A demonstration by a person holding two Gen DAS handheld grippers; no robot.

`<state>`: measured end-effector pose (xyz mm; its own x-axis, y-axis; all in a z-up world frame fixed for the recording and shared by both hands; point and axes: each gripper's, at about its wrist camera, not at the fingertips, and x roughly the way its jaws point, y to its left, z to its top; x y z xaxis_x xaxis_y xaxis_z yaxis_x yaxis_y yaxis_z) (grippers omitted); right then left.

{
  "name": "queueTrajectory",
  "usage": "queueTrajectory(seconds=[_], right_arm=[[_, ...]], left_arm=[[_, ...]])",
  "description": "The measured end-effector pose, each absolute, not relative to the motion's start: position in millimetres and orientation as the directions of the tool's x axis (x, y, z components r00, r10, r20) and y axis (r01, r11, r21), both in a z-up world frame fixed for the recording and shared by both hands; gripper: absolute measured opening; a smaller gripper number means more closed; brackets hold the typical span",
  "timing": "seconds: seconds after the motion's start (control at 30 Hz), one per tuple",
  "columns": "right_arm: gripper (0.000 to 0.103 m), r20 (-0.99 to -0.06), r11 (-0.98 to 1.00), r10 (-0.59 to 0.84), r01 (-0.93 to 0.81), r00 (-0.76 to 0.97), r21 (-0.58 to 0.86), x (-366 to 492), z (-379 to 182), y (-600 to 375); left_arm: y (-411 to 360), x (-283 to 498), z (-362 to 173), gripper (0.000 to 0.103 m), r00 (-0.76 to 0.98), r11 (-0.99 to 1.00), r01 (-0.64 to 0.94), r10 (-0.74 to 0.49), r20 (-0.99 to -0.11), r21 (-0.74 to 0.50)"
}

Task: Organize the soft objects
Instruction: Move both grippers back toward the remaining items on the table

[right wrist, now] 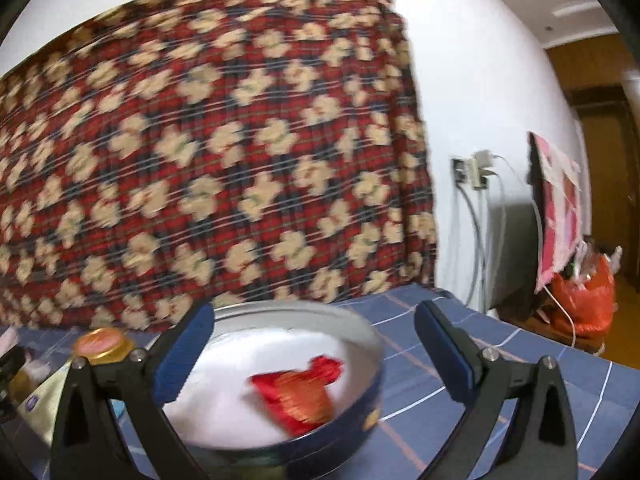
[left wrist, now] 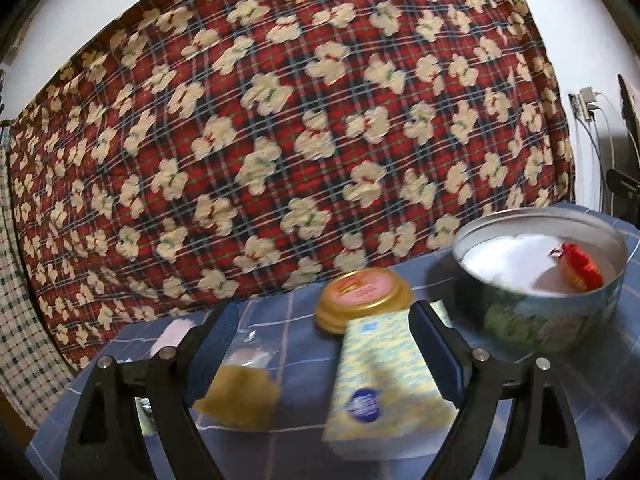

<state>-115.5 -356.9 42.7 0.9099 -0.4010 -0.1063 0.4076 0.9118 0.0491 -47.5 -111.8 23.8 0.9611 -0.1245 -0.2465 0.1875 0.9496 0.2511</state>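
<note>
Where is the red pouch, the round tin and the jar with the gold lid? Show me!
red pouch (right wrist: pixel 298 398): right wrist view, middle of its red and gold cloth.
round tin (right wrist: pixel 374 350): right wrist view, right side of its metal rim.
gold-lidded jar (left wrist: pixel 365 294): left wrist view, top of its lid.

both wrist views look low and nearly level across the table (left wrist: pixel 280 364) toward a patterned blanket (left wrist: pixel 280 120). both share the round tin (right wrist: pixel 360 360), nearer in the right view.
</note>
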Motion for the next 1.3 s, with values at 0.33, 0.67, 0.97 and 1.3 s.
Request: queueTrajectory(seconds=[0.33,0.67,0.97,1.3], right_arm=[[0.102,-0.101,0.975,-0.21,0.216,0.972,0.052,-103.0,49.8,-260.6],[0.102,-0.13,0.999,-0.052,0.053,0.99,0.006,-81.3,42.8,-167.1],[0.102,-0.214,0.997,0.06,-0.05,0.975,0.051,-54.1,34.7,-108.8],[0.102,-0.448,0.987,0.158,-0.149,0.88,0.056,-0.8,12.7,-36.1]], left_arm=[[-34.8,-31.3,14.5,0.089,0.966,0.958,0.061,0.014,-0.258,0.279],[47.2,-9.4,2.2,0.089,0.941,0.953,-0.034,0.132,-0.311,0.301],[108.9,3.6,-7.2,0.089,0.907,0.941,-0.036,0.172,-0.385,0.335],[153.6,15.4,-23.4,0.089,0.824,0.963,0.108,0.053,-0.564,0.249]])
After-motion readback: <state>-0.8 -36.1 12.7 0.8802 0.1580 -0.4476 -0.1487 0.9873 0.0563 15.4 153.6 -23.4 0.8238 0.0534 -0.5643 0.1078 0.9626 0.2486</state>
